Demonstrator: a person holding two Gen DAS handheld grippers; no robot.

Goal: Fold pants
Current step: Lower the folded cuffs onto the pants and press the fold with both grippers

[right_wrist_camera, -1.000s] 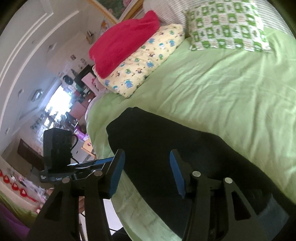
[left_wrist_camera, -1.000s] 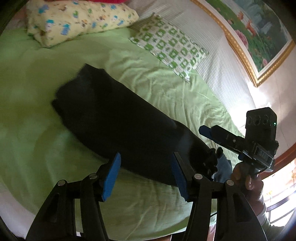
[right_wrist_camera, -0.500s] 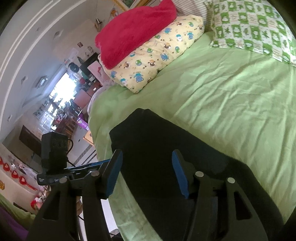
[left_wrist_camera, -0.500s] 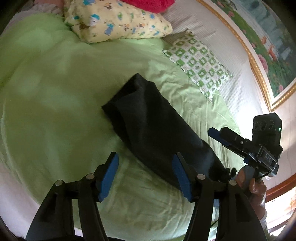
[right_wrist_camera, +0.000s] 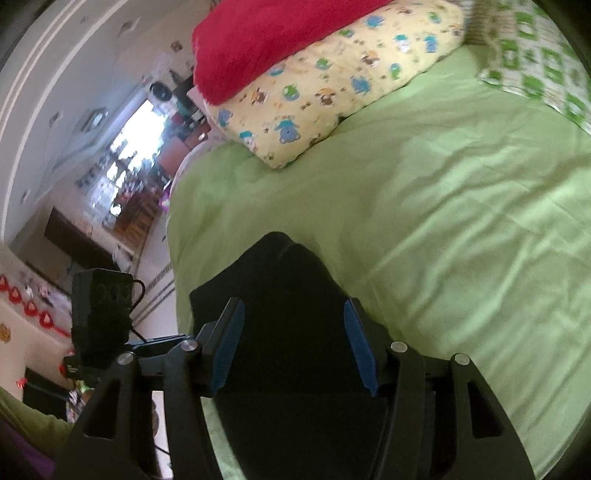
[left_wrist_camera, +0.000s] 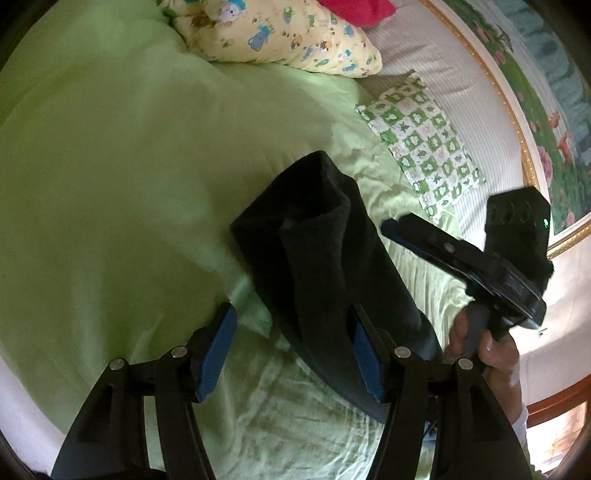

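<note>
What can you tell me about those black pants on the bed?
The black pants look soft, thick and fuzzy. They lie folded into a long narrow strip on the wrinkled green bedsheet, running slantwise away from the cameras. At the far end one layer curls over the other. Nothing grips them.

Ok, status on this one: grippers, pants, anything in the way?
Left gripper open, right gripper open, neither gripping. Pants lie folded lengthwise on sheet. Pillows well clear.
</note>
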